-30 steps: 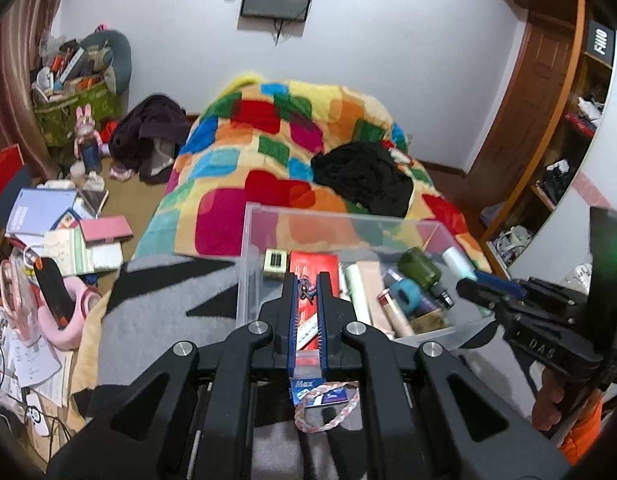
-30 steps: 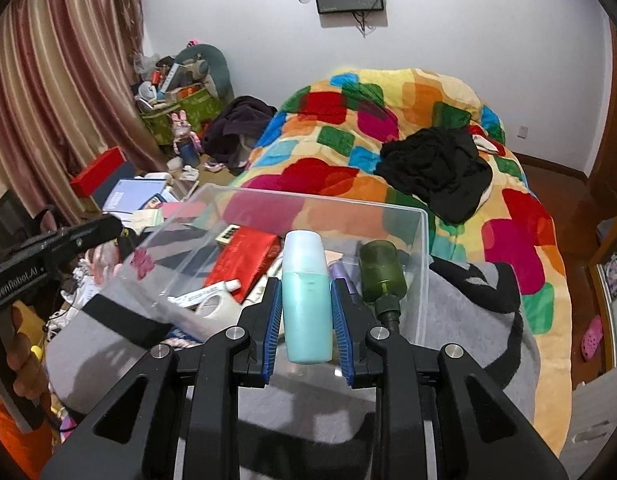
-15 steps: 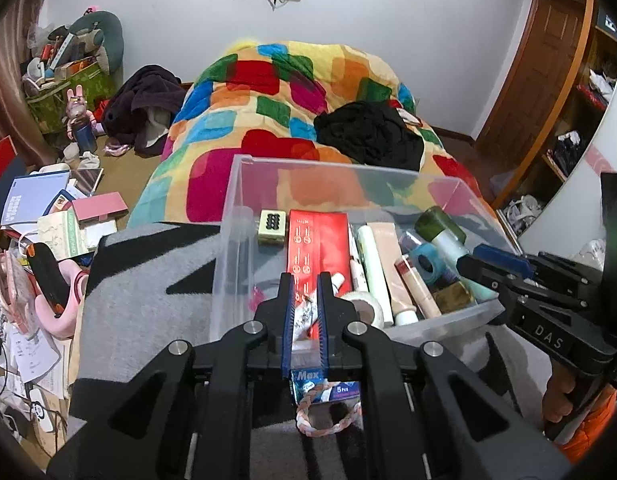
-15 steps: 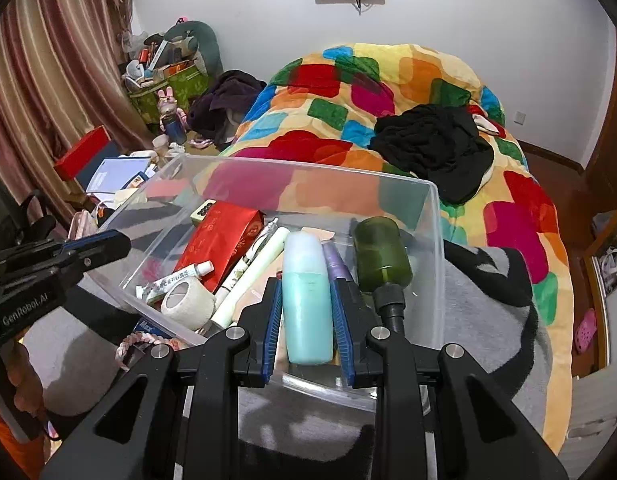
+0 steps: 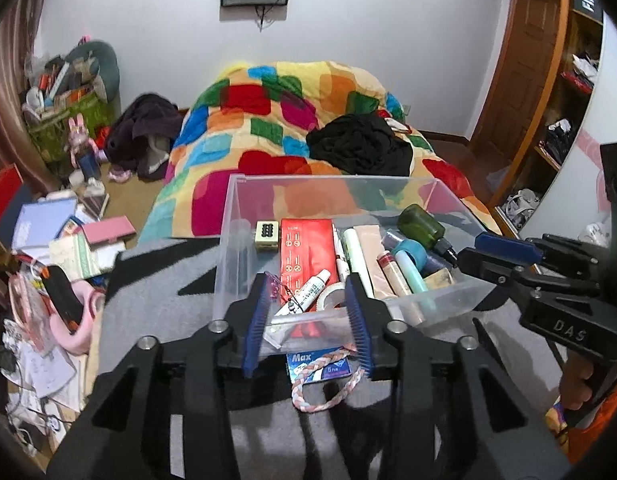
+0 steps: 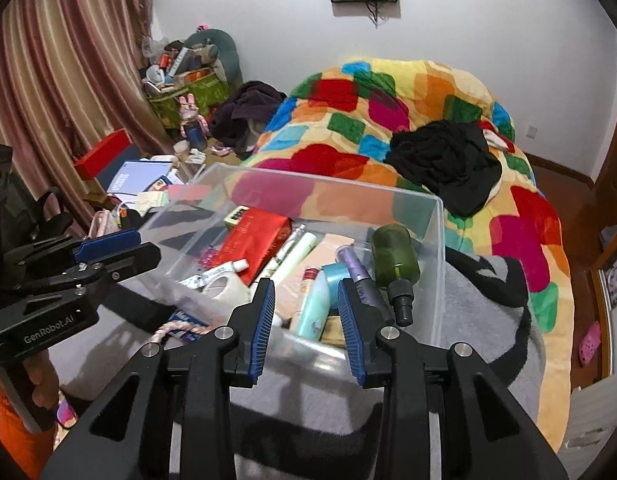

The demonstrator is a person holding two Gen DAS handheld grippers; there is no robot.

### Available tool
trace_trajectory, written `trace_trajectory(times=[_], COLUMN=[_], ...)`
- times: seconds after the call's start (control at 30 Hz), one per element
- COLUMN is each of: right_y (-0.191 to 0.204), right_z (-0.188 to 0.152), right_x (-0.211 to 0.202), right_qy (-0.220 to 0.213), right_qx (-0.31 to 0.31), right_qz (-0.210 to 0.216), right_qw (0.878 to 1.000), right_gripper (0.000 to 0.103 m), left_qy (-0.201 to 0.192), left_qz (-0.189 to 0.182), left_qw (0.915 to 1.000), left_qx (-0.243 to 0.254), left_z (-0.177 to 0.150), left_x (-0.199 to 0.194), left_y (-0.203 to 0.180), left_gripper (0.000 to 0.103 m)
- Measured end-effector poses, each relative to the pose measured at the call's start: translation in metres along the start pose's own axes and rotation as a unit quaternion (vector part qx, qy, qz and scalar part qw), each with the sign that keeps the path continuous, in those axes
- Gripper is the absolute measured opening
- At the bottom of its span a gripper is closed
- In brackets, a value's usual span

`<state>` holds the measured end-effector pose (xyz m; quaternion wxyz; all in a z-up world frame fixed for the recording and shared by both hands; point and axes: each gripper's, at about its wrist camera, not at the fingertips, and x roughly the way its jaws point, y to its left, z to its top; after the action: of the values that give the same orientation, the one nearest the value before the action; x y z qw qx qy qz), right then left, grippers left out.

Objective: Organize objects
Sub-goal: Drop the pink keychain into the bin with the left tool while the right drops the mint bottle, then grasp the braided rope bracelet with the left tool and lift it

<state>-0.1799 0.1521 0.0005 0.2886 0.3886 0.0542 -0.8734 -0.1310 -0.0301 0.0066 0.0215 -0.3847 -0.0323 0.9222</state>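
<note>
A clear plastic bin (image 5: 332, 178) stands on a grey and black blanket, holding a red packet (image 5: 306, 248), a green bottle (image 5: 422, 226), tubes and a tape roll (image 5: 330, 300). My left gripper (image 5: 306, 320) hangs over the bin's near wall with its jaws opening. A small clear packet (image 5: 284, 326) with a pink charm lies loose between the fingers, free of the pads. My right gripper (image 6: 307, 320) is over the bin's (image 6: 316, 186) right part, jaws opening too. A teal bottle (image 6: 314, 308) lies tilted in the bin between its fingers, untouched. Each gripper shows in the other's view: right gripper (image 5: 496, 252), left gripper (image 6: 108, 252).
A blue "Max" packet (image 5: 304, 360) and a braided cord (image 5: 328, 384) lie on the blanket (image 5: 156, 280) just outside the bin. Behind is a bed with a colourful quilt (image 5: 288, 120) and black clothes (image 5: 360, 148). Floor clutter (image 5: 48, 248) fills the left; wooden shelves (image 5: 568, 120) stand at the right.
Both grippers have opened. The teal bottle has dropped from the right jaws into the bin and lies tilted. The left jaws have let go of the small packet at the bin's near wall.
</note>
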Motion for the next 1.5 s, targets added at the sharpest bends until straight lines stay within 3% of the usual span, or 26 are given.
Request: trace_trajectory(times=[0.3, 0.67, 0.83, 0.9, 0.93, 1.1, 1.5], right_y=[0.008, 0.014, 0.015, 0.017, 0.018, 0.026, 0.039], right_z=[-0.014, -0.046, -0.059, -0.062, -0.063, -0.068, -0.072], right_x=[-0.031, -0.024, -0.013, -0.007, -0.005, 0.008, 0.019], right_qy=[-0.023, 0.02, 0.045, 0.055, 0.058, 0.074, 0.095], right_qx=[-0.014, -0.035, -0.035, -0.033, -0.033, -0.031, -0.027], right_qz=[0.006, 0.009, 0.013, 0.017, 0.019, 0.03, 0.056], right_qw=[1.0, 0.999, 0.998, 0.998, 0.998, 0.996, 0.993], right_gripper=[0.041, 0.043, 0.044, 0.044, 0.044, 0.044, 0.045], left_qy=[0.003, 0.105, 0.122, 0.12, 0.122, 0.117, 0.112], left_qz=[0.003, -0.005, -0.004, -0.013, -0.016, -0.028, -0.115], left_qw=[0.9999, 0.9944, 0.9924, 0.9927, 0.9924, 0.9927, 0.986], left_qx=[0.013, -0.012, -0.013, -0.008, -0.006, 0.007, 0.045], left_z=[-0.019, -0.059, -0.064, -0.066, -0.067, -0.079, -0.102], left_x=[-0.017, 0.031, 0.047, 0.044, 0.043, 0.029, -0.003], left_y=[-0.002, 0.016, 0.016, 0.013, 0.011, 0.001, -0.037], left_gripper=[0.051, 0.051, 0.039, 0.01, 0.008, 0.007, 0.008])
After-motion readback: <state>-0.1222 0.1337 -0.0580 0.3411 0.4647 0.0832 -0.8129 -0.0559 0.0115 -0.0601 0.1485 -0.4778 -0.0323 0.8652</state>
